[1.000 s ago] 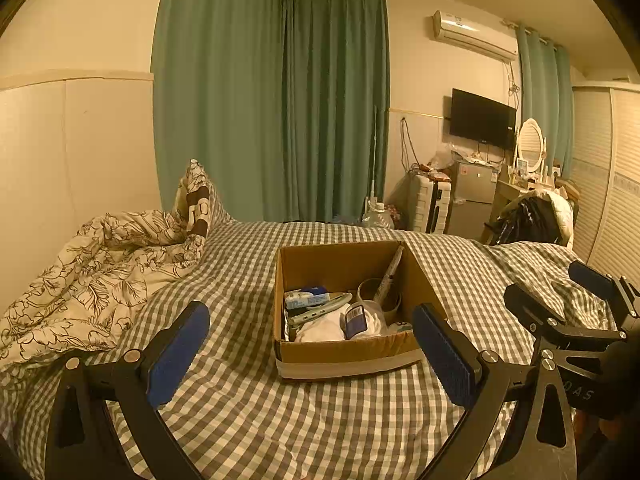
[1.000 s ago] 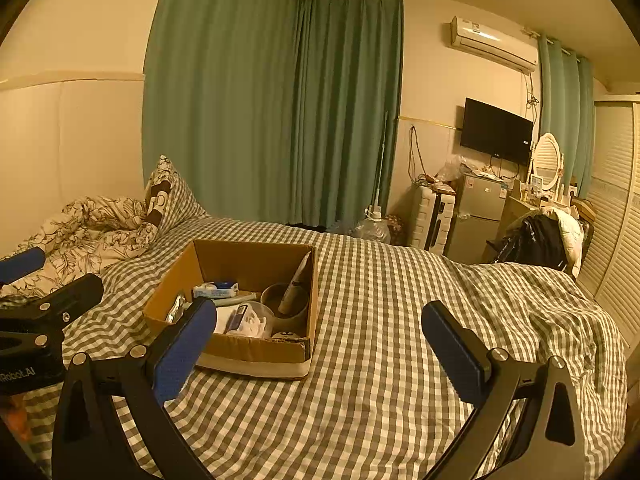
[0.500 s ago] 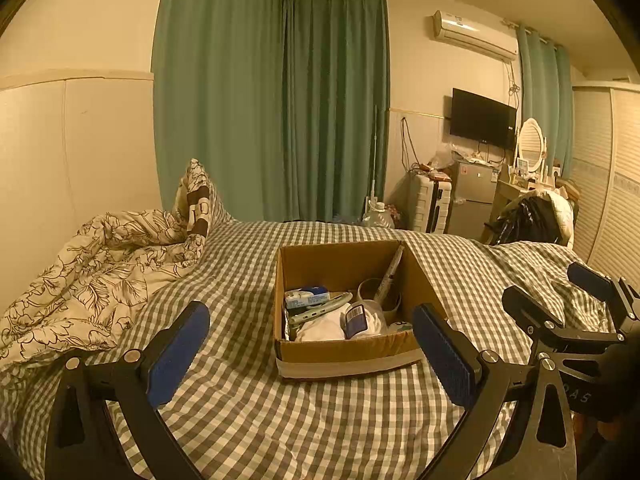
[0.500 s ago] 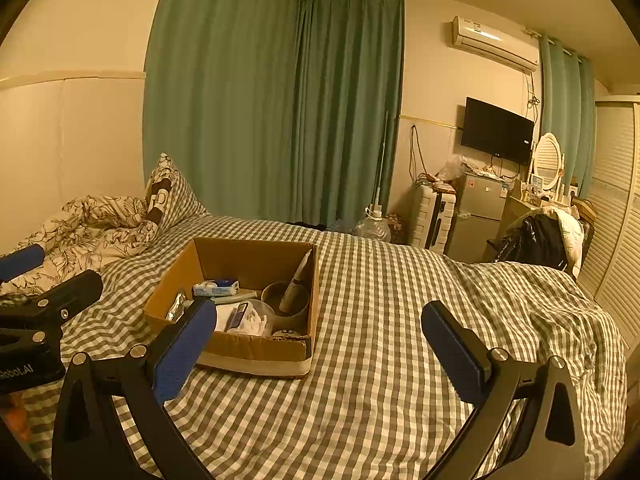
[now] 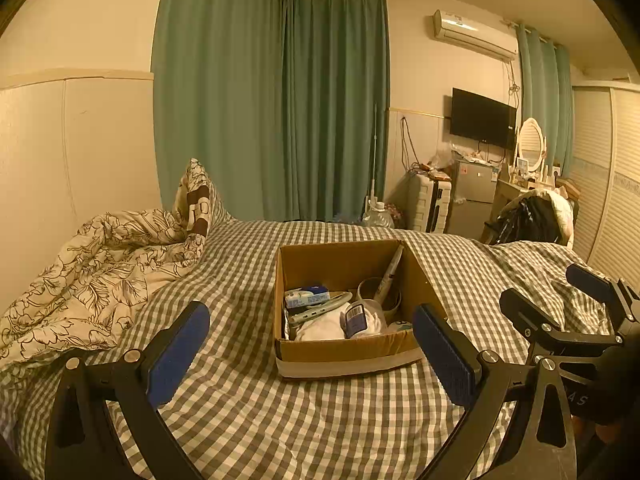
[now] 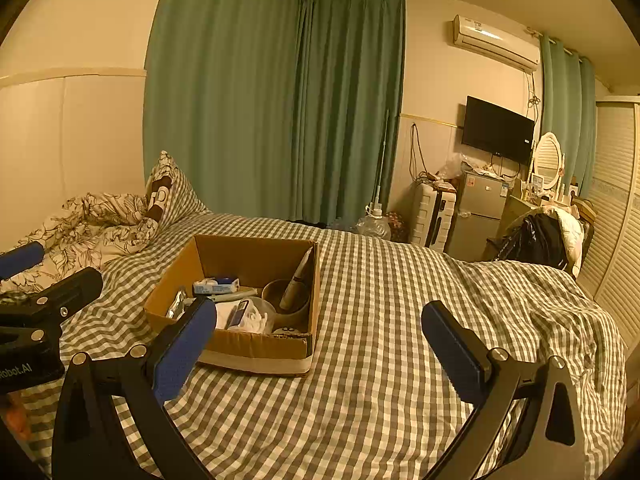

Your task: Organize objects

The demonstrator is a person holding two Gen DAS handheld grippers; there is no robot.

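Note:
An open cardboard box [image 5: 344, 354] sits on the checked bedspread [image 5: 248, 408]; it also shows in the right wrist view [image 6: 256, 350]. Inside lie a small blue-and-white carton [image 5: 306, 295], white cloth [image 5: 320, 326], a round cup [image 5: 378, 290] with a tube [image 5: 390, 270] leaning in it, and other small items. My left gripper [image 5: 310, 354] is open and empty, just short of the box. My right gripper [image 6: 318, 346] is open and empty, to the right of the box. Each gripper shows at the edge of the other's view.
A floral duvet [image 5: 88, 280] and pillow [image 5: 196, 200] lie at the left by the wall. Green curtains [image 5: 272, 112] hang behind the bed. A suitcase [image 5: 430, 206], small fridge [image 5: 476, 196], TV [image 5: 482, 118] and clothes-laden chair [image 5: 532, 216] stand at the right.
The right gripper has drifted slightly; the scene in its view shifts a little. The left gripper and the box have not visibly moved.

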